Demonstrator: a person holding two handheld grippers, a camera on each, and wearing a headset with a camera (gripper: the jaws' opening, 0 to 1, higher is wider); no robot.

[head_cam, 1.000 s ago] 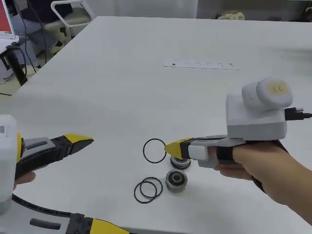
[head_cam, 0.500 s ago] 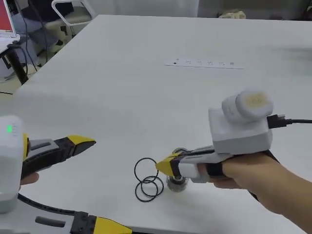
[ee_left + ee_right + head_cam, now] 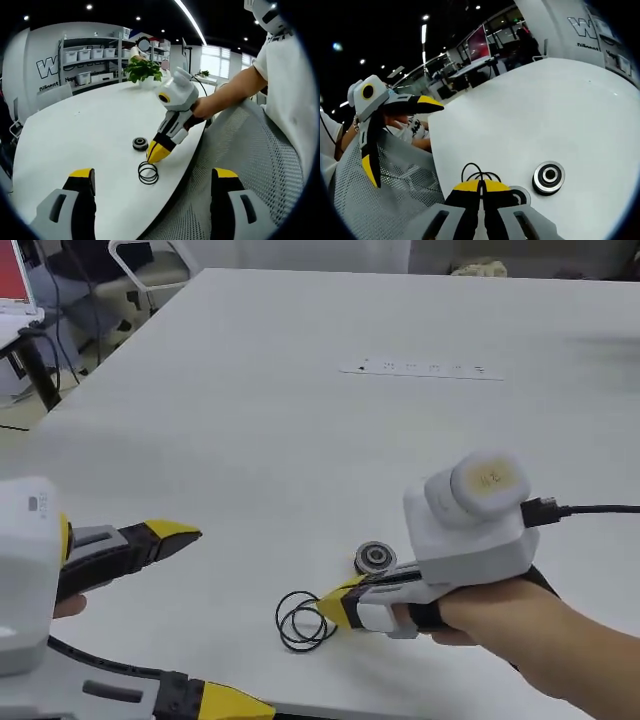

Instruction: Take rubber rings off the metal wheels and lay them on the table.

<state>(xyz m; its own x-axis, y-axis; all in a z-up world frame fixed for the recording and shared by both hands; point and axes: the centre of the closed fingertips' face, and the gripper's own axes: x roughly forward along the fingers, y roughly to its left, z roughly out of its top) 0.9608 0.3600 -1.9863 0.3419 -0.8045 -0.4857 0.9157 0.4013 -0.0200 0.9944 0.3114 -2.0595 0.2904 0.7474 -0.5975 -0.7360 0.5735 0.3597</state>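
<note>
Three black rubber rings (image 3: 300, 620) lie overlapping near the table's front edge, also seen in the left gripper view (image 3: 148, 173) and the right gripper view (image 3: 479, 174). My right gripper (image 3: 325, 608) (image 3: 154, 153) (image 3: 481, 187) is shut, its yellow tips at the edge of the pile, pinching one ring. One metal wheel (image 3: 375, 558) (image 3: 140, 144) (image 3: 548, 176) lies flat just beyond it. A second wheel (image 3: 520, 195) is half hidden under the right jaw. My left gripper (image 3: 212, 618) (image 3: 153, 176) (image 3: 400, 137) hovers wide open, left of the rings, holding nothing.
A white power strip (image 3: 420, 368) lies far back on the white table (image 3: 300, 420). A chair (image 3: 140, 265) stands beyond the far left corner. The table's front edge runs just below the rings, with a mesh chair (image 3: 240, 130) behind it.
My right gripper has drawn back toward the front edge, carrying one ring from beside the wheels onto the other two rings. One wheel now sits under the gripper. The left gripper barely moved.
</note>
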